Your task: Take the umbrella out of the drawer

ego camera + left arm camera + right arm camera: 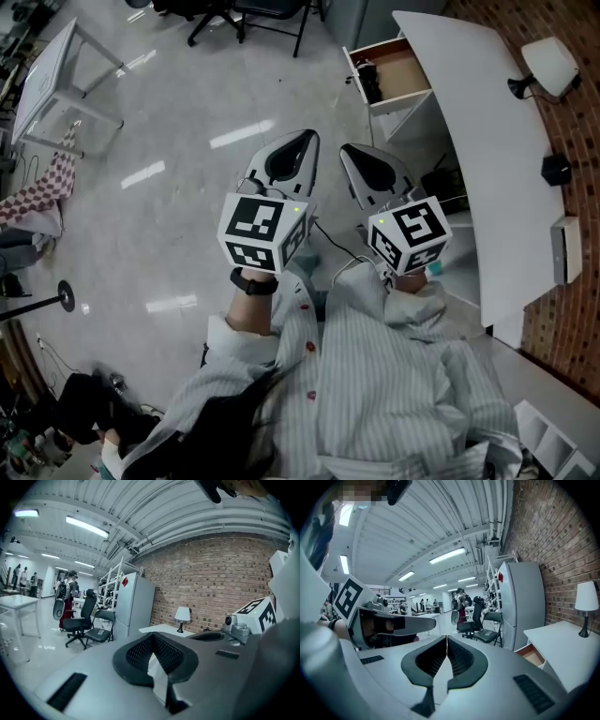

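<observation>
Wooden drawer (pixel 405 80): pictured pulled out from under the white desk (pixel 487 141), with its inside open to view.
Dark object (pixel 368 82): seen inside the drawer at the end farthest from the desk, just behind the drawer front. It is judged to be the umbrella, though it is too small for that to be confirmed.
Long axis: judged to run along the drawer front, roughly parallel to the desk's near edge. Which end is the handle and which the tip cannot be told.
Left gripper (pixel 152 641): its jaws are shown pressed together with nothing caught between them. It is held out over the floor, well apart from the desk.
Right gripper (pixel 446 641): its jaws are likewise closed tight and empty. It is carried beside the left one, on the side nearer the desk, and aimed toward the drawer.
Task done: only the opening of the drawer, as far as can be seen. The umbrella has not been touched.
Task left: the desk must be reached and a pair of jaws opened. The dark object must then be gripped across its length and lifted clear of the drawer walls.
</observation>
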Tool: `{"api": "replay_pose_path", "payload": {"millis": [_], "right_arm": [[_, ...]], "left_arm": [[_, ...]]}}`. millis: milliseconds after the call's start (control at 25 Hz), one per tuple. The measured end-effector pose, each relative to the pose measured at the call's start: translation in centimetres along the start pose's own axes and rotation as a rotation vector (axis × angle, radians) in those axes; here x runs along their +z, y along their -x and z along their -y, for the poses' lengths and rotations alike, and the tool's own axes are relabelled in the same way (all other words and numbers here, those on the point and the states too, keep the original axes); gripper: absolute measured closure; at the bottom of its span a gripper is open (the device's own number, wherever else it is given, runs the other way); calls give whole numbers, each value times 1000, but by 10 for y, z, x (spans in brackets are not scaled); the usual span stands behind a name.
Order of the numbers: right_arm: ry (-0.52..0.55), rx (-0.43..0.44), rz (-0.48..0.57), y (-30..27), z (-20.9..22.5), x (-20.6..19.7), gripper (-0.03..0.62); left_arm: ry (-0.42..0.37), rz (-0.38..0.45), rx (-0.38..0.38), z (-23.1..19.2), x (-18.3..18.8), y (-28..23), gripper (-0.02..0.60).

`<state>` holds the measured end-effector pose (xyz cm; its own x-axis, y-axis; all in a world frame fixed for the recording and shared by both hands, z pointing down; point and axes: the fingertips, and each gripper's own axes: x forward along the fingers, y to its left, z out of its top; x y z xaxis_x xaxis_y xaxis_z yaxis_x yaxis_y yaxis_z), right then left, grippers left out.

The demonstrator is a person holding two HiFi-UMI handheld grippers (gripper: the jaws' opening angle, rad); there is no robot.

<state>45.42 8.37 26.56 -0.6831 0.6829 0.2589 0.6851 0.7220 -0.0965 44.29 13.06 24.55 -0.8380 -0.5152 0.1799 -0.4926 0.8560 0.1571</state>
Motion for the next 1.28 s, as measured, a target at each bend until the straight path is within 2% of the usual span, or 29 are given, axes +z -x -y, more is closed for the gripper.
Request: {"api": "replay_pose_path", "payload": {"millis": [360, 720, 1000, 1280], "right_arm": [[-13, -50, -1, -69, 6, 7, 559], [-26, -34, -31, -114, 4, 3, 557], [-35, -21, -40, -166, 35, 8, 559], [-51, -17, -60, -234, 81, 19, 559]], "left_arm": [[-36, -23, -36, -68, 5, -11, 572], [-21, -25, -10, -114, 3, -15, 572], [-11, -16, 22, -158, 12, -54, 572], [-48, -30, 14, -210, 27, -117, 572]]}}
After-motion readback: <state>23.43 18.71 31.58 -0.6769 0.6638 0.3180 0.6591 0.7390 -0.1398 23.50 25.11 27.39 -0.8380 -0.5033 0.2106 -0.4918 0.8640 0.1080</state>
